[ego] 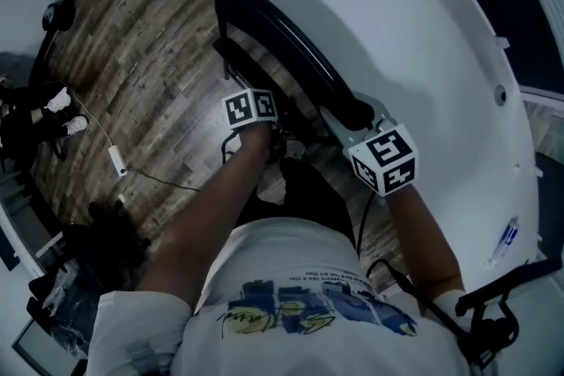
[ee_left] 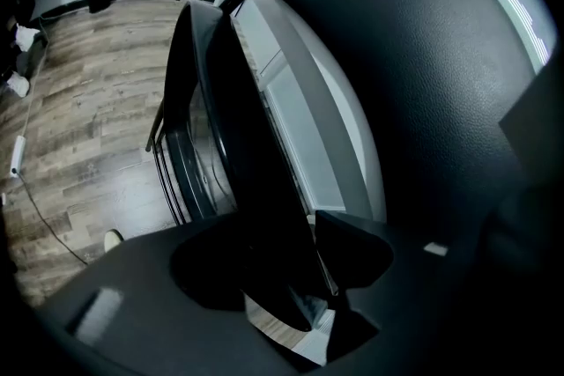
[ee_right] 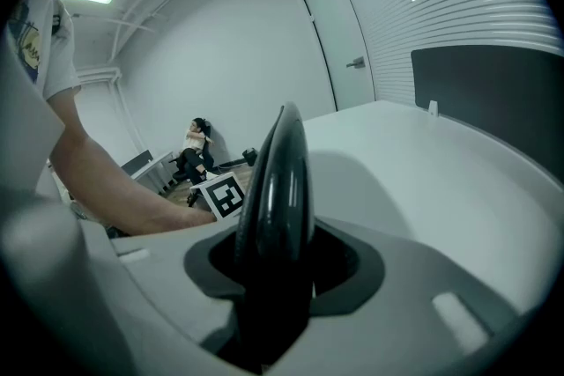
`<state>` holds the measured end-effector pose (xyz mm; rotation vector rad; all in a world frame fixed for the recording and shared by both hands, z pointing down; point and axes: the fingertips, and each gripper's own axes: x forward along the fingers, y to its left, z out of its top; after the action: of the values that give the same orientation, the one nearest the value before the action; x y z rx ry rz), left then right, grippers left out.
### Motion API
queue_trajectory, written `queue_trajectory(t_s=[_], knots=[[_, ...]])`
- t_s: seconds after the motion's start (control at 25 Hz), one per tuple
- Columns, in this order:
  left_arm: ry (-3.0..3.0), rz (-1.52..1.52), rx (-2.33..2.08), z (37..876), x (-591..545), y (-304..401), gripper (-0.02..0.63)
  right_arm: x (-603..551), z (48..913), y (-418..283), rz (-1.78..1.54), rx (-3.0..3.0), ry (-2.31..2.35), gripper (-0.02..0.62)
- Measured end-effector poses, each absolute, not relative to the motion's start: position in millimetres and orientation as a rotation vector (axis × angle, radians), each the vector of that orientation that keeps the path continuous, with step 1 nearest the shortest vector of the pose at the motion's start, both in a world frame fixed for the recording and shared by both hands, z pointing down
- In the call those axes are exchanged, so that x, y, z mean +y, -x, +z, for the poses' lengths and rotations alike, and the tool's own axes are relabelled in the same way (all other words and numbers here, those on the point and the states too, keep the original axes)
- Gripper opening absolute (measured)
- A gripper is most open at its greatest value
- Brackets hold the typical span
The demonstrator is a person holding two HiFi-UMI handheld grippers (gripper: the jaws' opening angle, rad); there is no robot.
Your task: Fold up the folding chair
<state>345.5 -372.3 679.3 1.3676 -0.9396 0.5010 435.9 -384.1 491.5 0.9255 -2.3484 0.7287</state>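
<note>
The black folding chair stands folded flat on edge against a white table. My left gripper reaches into the chair's lower part. In the left gripper view a dark chair panel passes between the jaws of the left gripper, and a thin light gap shows beside one jaw. My right gripper sits at the end of the curved top rim. In the right gripper view that glossy rim runs between the jaws of the right gripper, with dark gaps on both sides.
Wood floor lies to the left, with a cable and a white adapter. Dark bags sit near my feet. A black stand is at lower right. A person sits by the far wall.
</note>
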Motion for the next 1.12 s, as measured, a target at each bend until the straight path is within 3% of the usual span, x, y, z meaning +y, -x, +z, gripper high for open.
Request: queue_trajectory(t_s=[0.6, 0.88, 1.12], knots=[[-1.558, 0.5, -0.912, 629, -367, -312, 0.261, -371, 456, -479, 0.622, -2.266, -1.047, 0.19], [-1.788, 0.486, -0.844, 570, -356, -276, 0.261, -346, 417, -498, 0.592, -2.158, -1.333, 0.19], [-2.047, 0.416, -0.779, 490, -336, -230, 0.261, -298, 385, -471, 0.563, -2.086, -1.506, 0.19]])
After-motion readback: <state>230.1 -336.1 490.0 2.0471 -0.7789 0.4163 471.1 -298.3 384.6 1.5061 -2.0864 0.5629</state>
